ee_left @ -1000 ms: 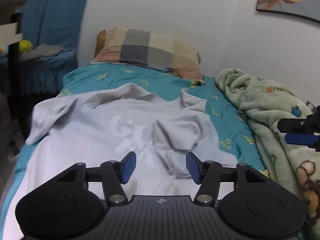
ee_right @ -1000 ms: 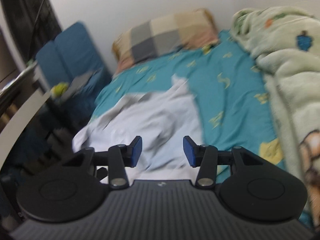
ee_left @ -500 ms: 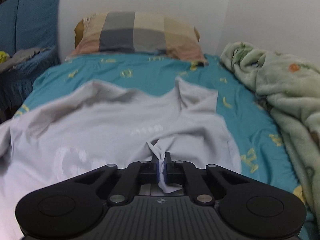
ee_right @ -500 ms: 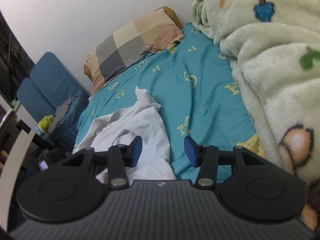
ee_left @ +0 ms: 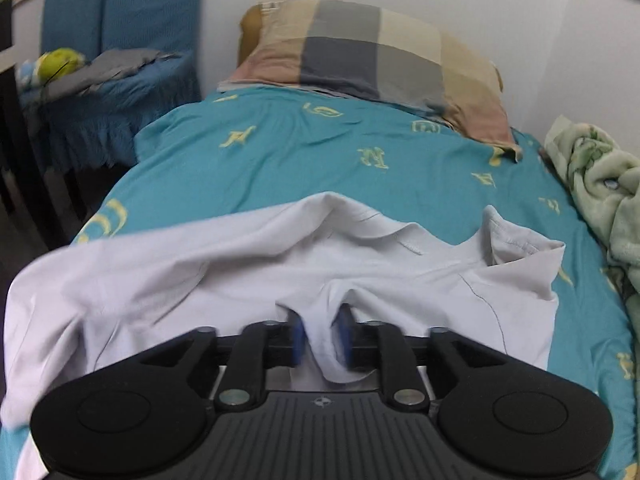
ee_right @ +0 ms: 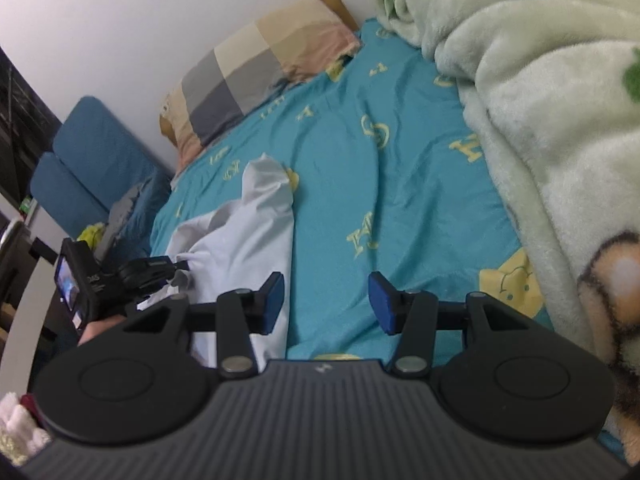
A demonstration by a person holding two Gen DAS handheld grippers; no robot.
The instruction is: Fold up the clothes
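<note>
teal bed [ee_left: 304, 160] | left tool [ee_left: 321, 338] opening, white shirt [ee_left: 240, 280] fold between pads | right tool [ee_right: 326, 300] open, shirt beside

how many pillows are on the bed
1. A checked pillow lies at the head of the bed against the wall; more could be hidden under the green blanket on one side.

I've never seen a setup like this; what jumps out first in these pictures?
A pale shirt lies crumpled across a teal bedsheet, and the left tongs are opening with a fold of it between them. The right tongs stand open over bare sheet, beside a fluffy green blanket.
</note>
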